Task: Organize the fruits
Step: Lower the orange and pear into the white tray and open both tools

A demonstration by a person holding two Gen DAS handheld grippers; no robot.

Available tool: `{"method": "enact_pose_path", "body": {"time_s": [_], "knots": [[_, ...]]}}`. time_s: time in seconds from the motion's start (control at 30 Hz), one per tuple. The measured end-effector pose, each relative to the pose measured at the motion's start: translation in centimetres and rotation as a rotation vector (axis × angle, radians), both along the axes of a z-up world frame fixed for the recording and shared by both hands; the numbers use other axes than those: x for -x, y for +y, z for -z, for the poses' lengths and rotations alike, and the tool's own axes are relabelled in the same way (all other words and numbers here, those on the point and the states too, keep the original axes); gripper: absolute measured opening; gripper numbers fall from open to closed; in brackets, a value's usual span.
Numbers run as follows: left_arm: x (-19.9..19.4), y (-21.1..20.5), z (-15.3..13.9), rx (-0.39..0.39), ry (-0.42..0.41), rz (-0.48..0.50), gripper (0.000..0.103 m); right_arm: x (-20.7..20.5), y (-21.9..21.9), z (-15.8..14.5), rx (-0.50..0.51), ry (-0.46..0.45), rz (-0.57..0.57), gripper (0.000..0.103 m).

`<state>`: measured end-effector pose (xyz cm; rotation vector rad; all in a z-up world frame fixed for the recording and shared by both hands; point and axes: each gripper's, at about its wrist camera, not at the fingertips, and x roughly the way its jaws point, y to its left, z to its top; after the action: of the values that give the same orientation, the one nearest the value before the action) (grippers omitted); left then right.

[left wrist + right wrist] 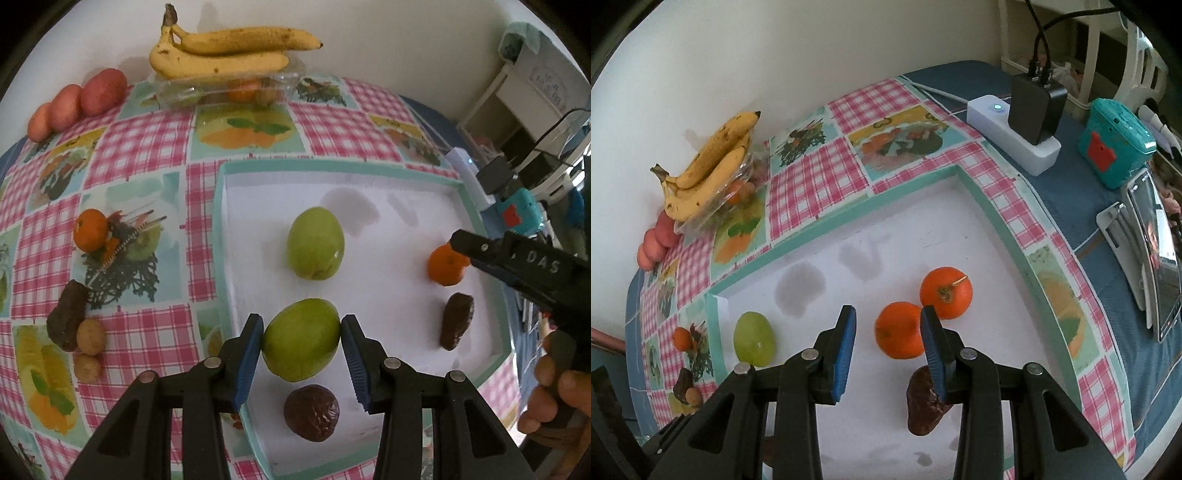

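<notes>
In the left wrist view my left gripper point(301, 326) is shut on a green fruit point(301, 341), just above the white tray with a teal rim point(221, 229). On the tray lie a second green fruit point(316, 248), an orange point(445, 266), a brown oblong fruit point(457, 321) and a dark wrinkled round fruit point(311, 412). My right gripper point(888, 317) stands open over the tray point(979, 192). One orange point(897, 334) sits beside its right finger, touching a second orange point(946, 291). The brown fruit point(925, 402) lies below that finger.
Bananas point(221, 51) rest on a clear plastic box point(229, 90) by the wall, beside red fruits point(77, 103). Left of the tray lie an orange point(90, 229), a brown piece point(68, 319) and two small tan balls point(90, 336). A power strip point(1015, 133), teal box point(1115, 144) and phone point(1156, 258) stand at the right.
</notes>
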<state>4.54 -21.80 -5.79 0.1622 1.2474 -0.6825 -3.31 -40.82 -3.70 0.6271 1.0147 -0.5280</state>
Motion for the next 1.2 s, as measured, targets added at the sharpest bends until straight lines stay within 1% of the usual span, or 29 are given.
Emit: {"method": "enact_pose_path", "body": {"time_s": [0.2,0.77,0.87,0.93,0.97,1.2], "knots": [[-0.04,-0.13,1.02,-0.015,0.023,-0.002,0.046,-0.33,0.11,0.15,0.011,0.019,-0.011,0.038],[-0.10,-0.25,1.03,-0.014,0.022,-0.008,0.047,-0.54,0.17,0.25,0.026,0.035,-0.016,0.038],[-0.11,-0.43,1.05,-0.021,0.021,-0.003,0.048,-0.53,0.18,0.26,0.026,0.035,-0.016,0.038],[-0.10,-0.55,0.95,-0.016,0.020,0.001,0.051,-0.54,0.16,0.26,0.026,0.035,-0.017,0.038],[-0.07,-0.58,0.85,-0.014,0.017,0.003,0.054,-0.51,0.15,0.25,0.026,0.035,-0.017,0.038],[0.13,-0.78,0.12,-0.009,-0.005,0.025,0.055,-0.52,0.17,0.26,0.026,0.035,-0.016,0.038]]}}
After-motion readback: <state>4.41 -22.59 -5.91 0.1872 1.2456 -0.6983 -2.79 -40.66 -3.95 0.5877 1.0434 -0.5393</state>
